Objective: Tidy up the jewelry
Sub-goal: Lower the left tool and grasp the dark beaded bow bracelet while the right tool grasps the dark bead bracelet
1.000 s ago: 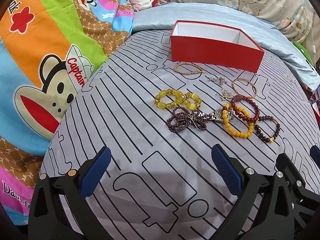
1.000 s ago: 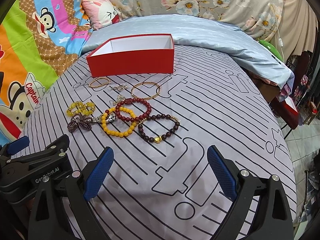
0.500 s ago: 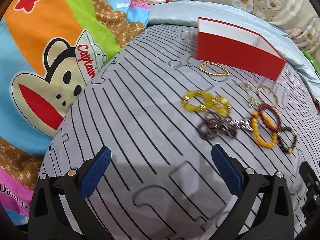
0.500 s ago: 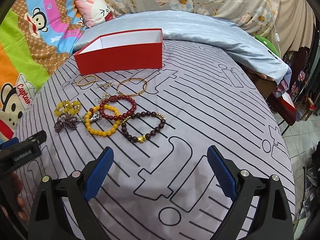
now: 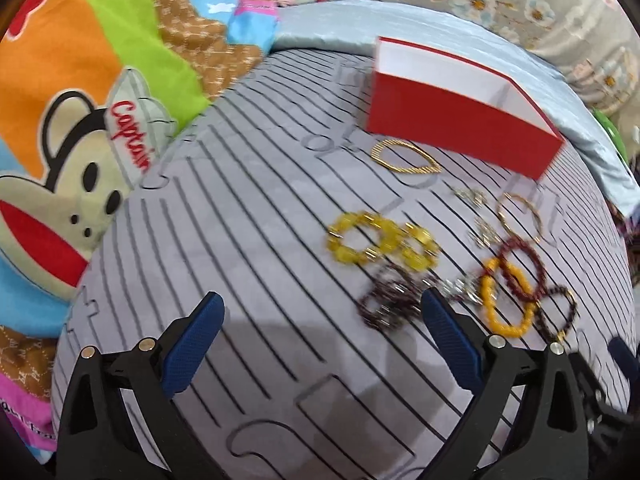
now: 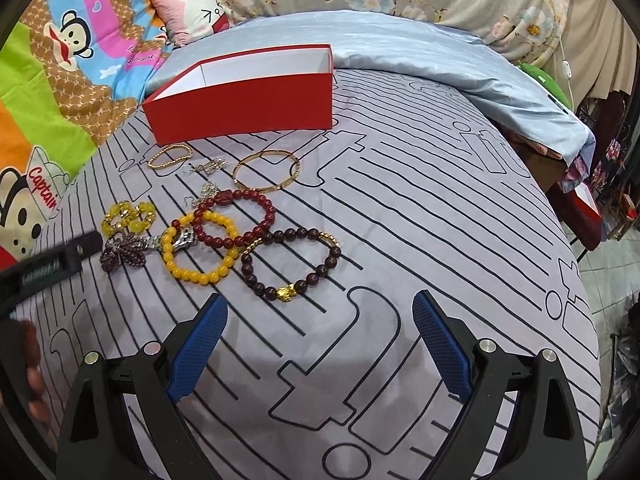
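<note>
Several bracelets lie on the grey striped bedsheet in front of an open red box, which also shows in the left wrist view. Among them are a dark bead bracelet with a gold charm, an orange bead bracelet, a red bead bracelet, a gold bangle, a yellow bracelet and a dark purple one. My left gripper is open and empty, just left of the purple bracelet. My right gripper is open and empty, just short of the dark bead bracelet.
A colourful monkey-print blanket lies to the left. A light blue quilt lies behind the box. A pink cushion sits at the back. The bed's right edge drops to the floor.
My left gripper has swung left and then back toward the jewelry, closer to the purple bracelet. My right gripper has moved forward toward the dark bead bracelet. Both stay open.
</note>
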### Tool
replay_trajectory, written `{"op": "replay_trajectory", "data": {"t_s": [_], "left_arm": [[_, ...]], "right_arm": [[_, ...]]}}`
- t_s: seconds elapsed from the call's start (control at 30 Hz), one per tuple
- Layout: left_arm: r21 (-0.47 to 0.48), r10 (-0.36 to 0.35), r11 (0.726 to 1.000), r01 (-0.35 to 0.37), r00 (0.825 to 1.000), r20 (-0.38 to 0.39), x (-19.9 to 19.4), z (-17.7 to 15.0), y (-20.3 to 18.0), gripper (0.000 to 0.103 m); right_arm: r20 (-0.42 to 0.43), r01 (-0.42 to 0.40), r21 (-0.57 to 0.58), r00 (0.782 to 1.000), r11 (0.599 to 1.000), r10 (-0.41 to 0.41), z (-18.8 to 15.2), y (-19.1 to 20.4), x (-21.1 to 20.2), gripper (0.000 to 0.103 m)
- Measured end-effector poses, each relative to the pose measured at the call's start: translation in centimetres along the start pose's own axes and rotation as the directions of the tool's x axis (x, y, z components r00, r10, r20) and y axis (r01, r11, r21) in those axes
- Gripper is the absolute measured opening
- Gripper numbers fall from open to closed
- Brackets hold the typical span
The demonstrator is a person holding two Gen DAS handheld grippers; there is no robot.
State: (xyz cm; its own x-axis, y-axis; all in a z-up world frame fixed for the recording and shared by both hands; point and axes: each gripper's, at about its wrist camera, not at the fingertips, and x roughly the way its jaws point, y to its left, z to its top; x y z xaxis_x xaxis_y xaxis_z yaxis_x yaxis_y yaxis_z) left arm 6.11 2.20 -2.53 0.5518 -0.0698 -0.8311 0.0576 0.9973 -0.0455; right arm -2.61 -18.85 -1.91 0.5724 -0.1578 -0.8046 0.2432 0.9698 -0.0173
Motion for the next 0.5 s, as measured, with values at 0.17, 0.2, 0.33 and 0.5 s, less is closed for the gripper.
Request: {"op": "replay_trajectory", "data": {"t_s": [0.17, 0.2, 0.33, 0.5], "left_arm": [[0.029, -0.058, 0.998, 0.058, 0.998, -0.002, 0.3, -0.4, -2.2, 0.091], [0.033, -0.059, 0.998, 0.059, 0.998, -0.002, 0.5, -0.4, -2.5, 0.091], [0.027, -0.066, 0.997, 0.067, 0.998, -0.023, 2.0, -0.1, -2.7, 0.069], [0.042, -0.085, 0.995, 0.086, 0.996, -0.023, 1.6, -0.3, -2.5, 0.033]], "right_arm": [[-0.010, 0.001, 0.015, 1.000, 1.000, -0.001, 0.1, -0.6, 0.5, 0.089], [-0.011, 0.001, 0.016, 1.000, 1.000, -0.001, 0.1, -0.7, 0.6, 0.089], [-0.015, -0.002, 0.018, 1.000, 1.000, 0.002, 0.1, -0.7, 0.6, 0.089], [-0.015, -0.006, 0.018, 1.000, 1.000, 0.007, 0.0, -0.7, 0.5, 0.089]]}}
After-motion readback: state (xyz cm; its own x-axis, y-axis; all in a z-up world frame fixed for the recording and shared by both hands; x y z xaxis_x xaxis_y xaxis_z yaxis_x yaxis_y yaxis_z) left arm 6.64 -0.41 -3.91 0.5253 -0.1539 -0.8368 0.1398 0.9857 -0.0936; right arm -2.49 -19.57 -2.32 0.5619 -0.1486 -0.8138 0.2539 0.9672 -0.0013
